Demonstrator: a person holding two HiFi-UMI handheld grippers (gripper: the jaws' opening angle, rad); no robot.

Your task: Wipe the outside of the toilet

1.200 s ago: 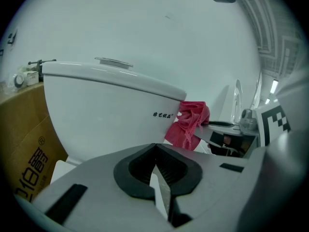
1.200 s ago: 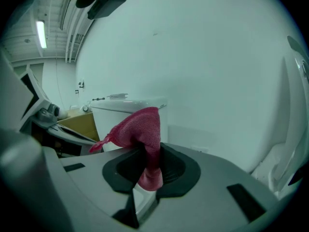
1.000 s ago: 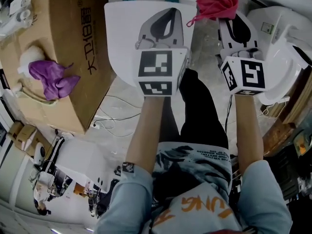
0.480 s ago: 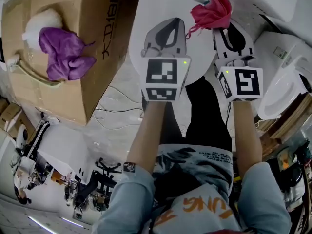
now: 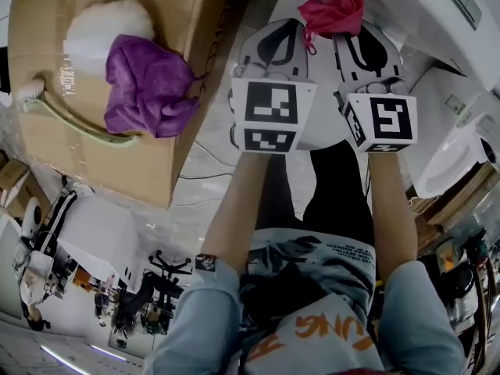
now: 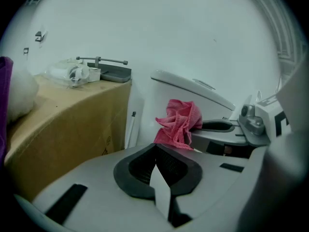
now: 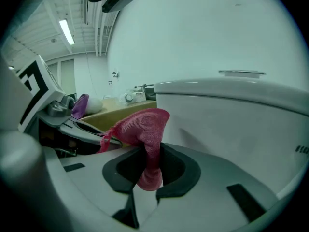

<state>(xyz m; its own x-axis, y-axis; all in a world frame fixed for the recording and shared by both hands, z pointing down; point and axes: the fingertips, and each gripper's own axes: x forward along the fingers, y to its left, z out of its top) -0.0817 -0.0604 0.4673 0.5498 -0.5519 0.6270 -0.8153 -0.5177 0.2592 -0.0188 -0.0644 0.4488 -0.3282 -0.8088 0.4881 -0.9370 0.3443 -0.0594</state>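
My right gripper (image 5: 353, 31) is shut on a crumpled pink cloth (image 5: 336, 8), which sticks up past its tips close to the white toilet (image 5: 414, 14). In the right gripper view the pink cloth (image 7: 142, 129) is pinched between the jaws of the right gripper (image 7: 149, 153), with the toilet's tank wall (image 7: 231, 115) just ahead on the right. My left gripper (image 5: 287, 26) is alongside on the left, shut and holding nothing. In the left gripper view the jaws of the left gripper (image 6: 155, 151) meet, and the pink cloth (image 6: 178, 124) hangs in front of the toilet (image 6: 193, 88).
A large cardboard box (image 5: 62, 123) stands left of the toilet, with a purple cloth (image 5: 148, 84) and a white fluffy brush (image 5: 105, 33) on top. A second white toilet (image 5: 461, 155) is at the right. Cables lie on the floor by my legs.
Both grippers have moved forward from over the toilet lid toward the tank, the pink cloth still held in the right one. The head view has swung left, showing more of the box.
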